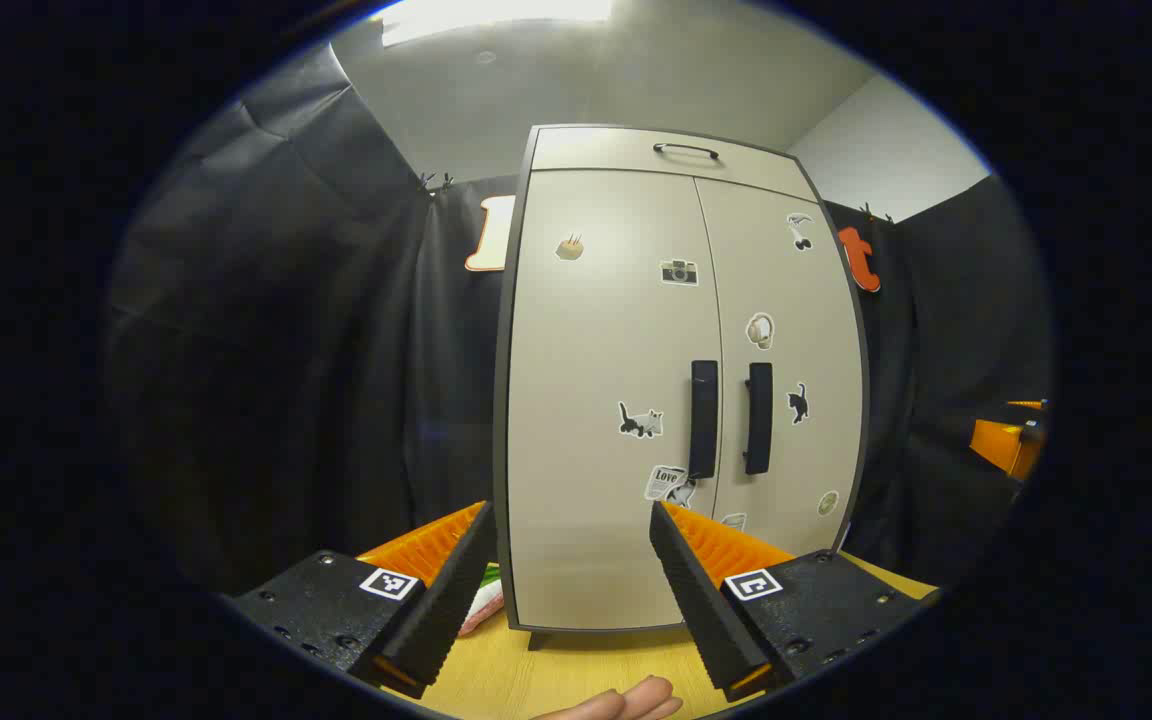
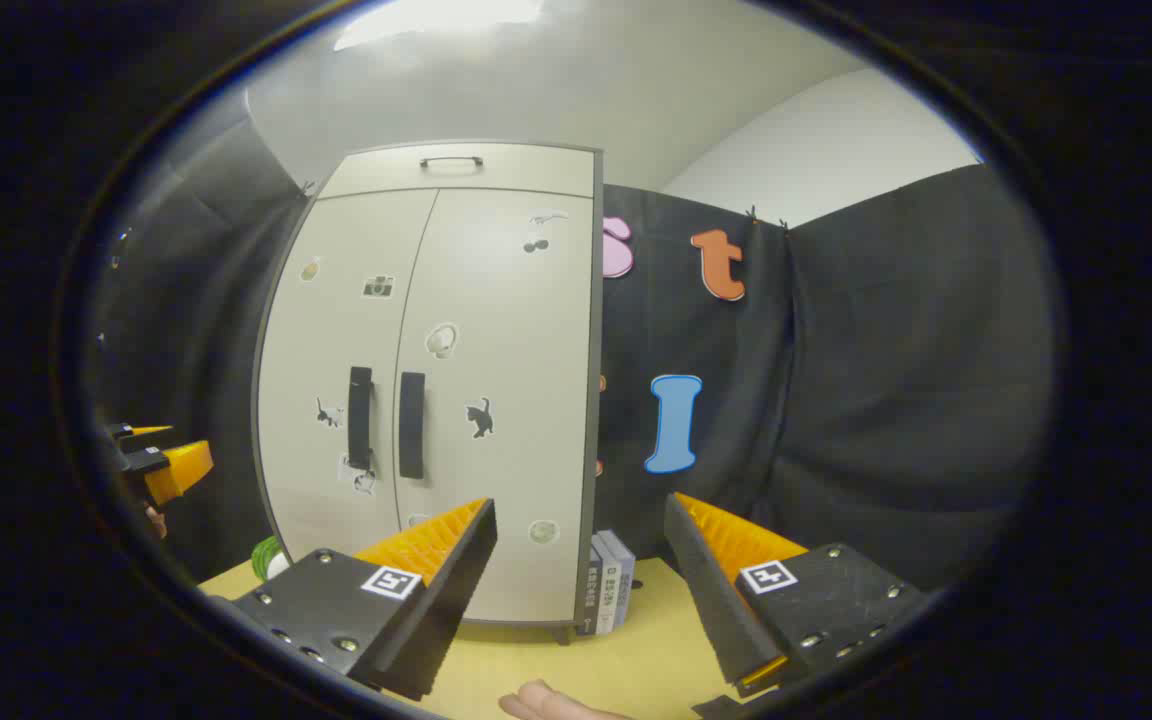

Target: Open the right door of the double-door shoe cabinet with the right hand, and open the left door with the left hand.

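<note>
The shoe cabinet [image 1: 626, 400] stands upright on the far part of the counter [image 1: 576, 670], in front of the black cloth wall. Both doors are closed: the left door [image 1: 606, 350] and the right door [image 1: 786, 350] meet in the middle, and the two dark handles, the left handle [image 1: 703, 418] and the right handle [image 1: 758, 418], hang side by side near the seam. Small stickers are on both doors. The left tongs [image 1: 568, 520] are held wide and hold nothing, well apart from the cabinet. The right tongs [image 2: 581, 515] are also wide and hold nothing, and point at the right edge of the cabinet. Some books [image 2: 611, 590] stand just beside the cabinet on the right
</note>
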{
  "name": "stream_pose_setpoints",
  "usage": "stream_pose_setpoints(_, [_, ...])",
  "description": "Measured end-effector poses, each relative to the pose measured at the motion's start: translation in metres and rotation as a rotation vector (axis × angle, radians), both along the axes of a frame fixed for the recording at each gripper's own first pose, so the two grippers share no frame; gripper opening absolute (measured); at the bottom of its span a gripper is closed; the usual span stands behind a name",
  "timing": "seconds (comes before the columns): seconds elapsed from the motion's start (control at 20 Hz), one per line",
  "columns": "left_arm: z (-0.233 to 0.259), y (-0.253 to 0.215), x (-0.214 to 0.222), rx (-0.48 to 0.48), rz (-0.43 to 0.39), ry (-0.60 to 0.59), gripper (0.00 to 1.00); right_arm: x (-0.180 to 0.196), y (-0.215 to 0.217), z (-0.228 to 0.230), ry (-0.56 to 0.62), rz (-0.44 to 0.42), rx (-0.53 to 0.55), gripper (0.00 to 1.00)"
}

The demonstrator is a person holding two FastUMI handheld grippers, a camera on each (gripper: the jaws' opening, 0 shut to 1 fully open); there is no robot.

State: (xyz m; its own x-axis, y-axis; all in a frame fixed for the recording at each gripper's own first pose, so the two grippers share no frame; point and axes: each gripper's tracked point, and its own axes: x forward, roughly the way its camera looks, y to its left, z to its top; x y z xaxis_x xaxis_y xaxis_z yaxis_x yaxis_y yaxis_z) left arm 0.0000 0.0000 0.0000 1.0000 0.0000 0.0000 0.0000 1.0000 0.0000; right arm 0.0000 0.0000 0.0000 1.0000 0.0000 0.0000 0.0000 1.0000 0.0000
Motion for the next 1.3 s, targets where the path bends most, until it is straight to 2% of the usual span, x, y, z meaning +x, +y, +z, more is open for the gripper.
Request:
stream_pose_setpoints(0.05, [0.002,0.002,0.001,0.004,0.002,-0.005,0.95,0.001,0.001,0.000,0.004,0.004,0.002,1.00])
stream_pose_setpoints(0.15, [0.007,0.004,0.002,0.011,0.002,-0.007,0.92,0.006,0.004,-0.002,0.017,0.007,-0.001,0.97])
stream_pose_setpoints(0.2, [0.010,0.005,0.003,0.006,-0.003,-0.010,0.95,0.007,0.005,-0.002,0.022,0.009,-0.003,1.00])
stream_pose_setpoints(0.35, [0.013,0.011,0.011,0.002,-0.001,0.002,0.95,0.013,0.010,0.000,0.026,0.012,0.003,1.00])
stream_pose_setpoints(0.4, [0.011,0.011,0.015,0.000,-0.005,0.017,0.95,0.015,0.010,0.002,0.025,0.012,0.008,0.97])
stream_pose_setpoints(0.65, [0.013,0.021,0.017,-0.002,0.001,0.013,0.96,0.029,0.015,0.001,0.035,0.021,0.022,0.97])
stream_pose_setpoints(0.7, [0.014,0.021,0.015,-0.007,0.000,0.007,0.95,0.033,0.018,0.001,0.036,0.025,0.024,1.00])
stream_pose_setpoints(1.05, [0.015,0.021,0.003,-0.005,-0.022,-0.006,0.96,0.083,0.054,0.009,0.033,0.103,0.029,1.00])
stream_pose_setpoints(1.1, [0.013,0.020,0.001,-0.006,-0.028,-0.002,0.92,0.092,0.060,0.011,0.034,0.113,0.030,1.00])
stream_pose_setpoints(1.15, [0.009,0.020,-0.001,-0.006,-0.030,0.008,0.96,0.100,0.066,0.013,0.035,0.120,0.035,1.00])
stream_pose_setpoints(1.2, [0.007,0.020,-0.003,-0.012,-0.029,0.013,0.92,0.109,0.074,0.015,0.037,0.128,0.041,0.97])
stream_pose_setpoints(1.3, [0.002,0.019,-0.007,-0.031,-0.039,0.023,0.96,0.129,0.091,0.017,0.041,0.145,0.054,1.00])
